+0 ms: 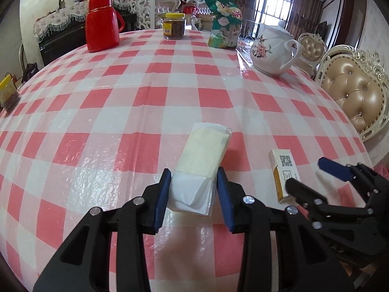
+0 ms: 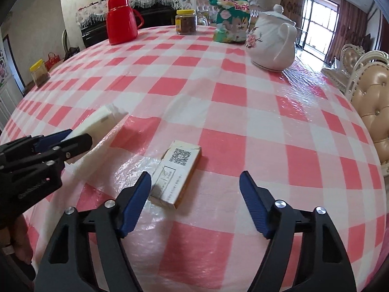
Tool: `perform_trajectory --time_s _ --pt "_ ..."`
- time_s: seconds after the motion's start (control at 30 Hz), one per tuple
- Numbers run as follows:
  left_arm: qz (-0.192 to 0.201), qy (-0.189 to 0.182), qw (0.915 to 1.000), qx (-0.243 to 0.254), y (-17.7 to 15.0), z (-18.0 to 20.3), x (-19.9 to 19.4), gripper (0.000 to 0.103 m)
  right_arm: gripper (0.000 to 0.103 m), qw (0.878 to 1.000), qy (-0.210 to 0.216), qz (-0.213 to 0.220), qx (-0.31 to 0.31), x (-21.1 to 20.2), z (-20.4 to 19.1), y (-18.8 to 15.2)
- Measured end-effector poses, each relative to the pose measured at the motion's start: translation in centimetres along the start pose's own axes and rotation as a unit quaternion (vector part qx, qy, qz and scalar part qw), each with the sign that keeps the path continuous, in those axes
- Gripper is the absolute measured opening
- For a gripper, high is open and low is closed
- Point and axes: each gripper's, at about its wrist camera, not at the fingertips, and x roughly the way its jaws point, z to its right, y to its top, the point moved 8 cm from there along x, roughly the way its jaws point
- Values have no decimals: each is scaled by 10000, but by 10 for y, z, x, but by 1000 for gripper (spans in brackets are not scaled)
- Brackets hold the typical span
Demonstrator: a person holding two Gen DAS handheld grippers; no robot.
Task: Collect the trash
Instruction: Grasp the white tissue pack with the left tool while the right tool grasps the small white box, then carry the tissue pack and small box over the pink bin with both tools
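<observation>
Behind right tongs (image 1: 307,178), small box (image 1: 283,174) partly hidden; print unreadable.

A tissue pack (image 1: 203,168), pale paper in clear plastic wrap, sits lifted at its near end. A small white-and-orange box (image 2: 176,174) with a QR code lies flat, just beside it.

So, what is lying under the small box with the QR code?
Crinkled clear film sticks out from under the small box on its left, on the checked tablecloth. What else lies beneath the box is hidden.
</observation>
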Motion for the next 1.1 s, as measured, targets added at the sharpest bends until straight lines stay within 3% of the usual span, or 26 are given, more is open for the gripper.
perform_trajectory --time_s 0.3,0.57,1.1 --pt "71 -12 10000 -38 4 0 -5 37 55 9998 32 -129 -142 11 -14 1" --pt "86 -25 10000 -26 5 2 -6 37 32 9994 180 -200 -233 16 -18 -1" --pt "188 -64 9998 58 9 15 -14 37 32 9998 100 123 -154 -7 -3 2"
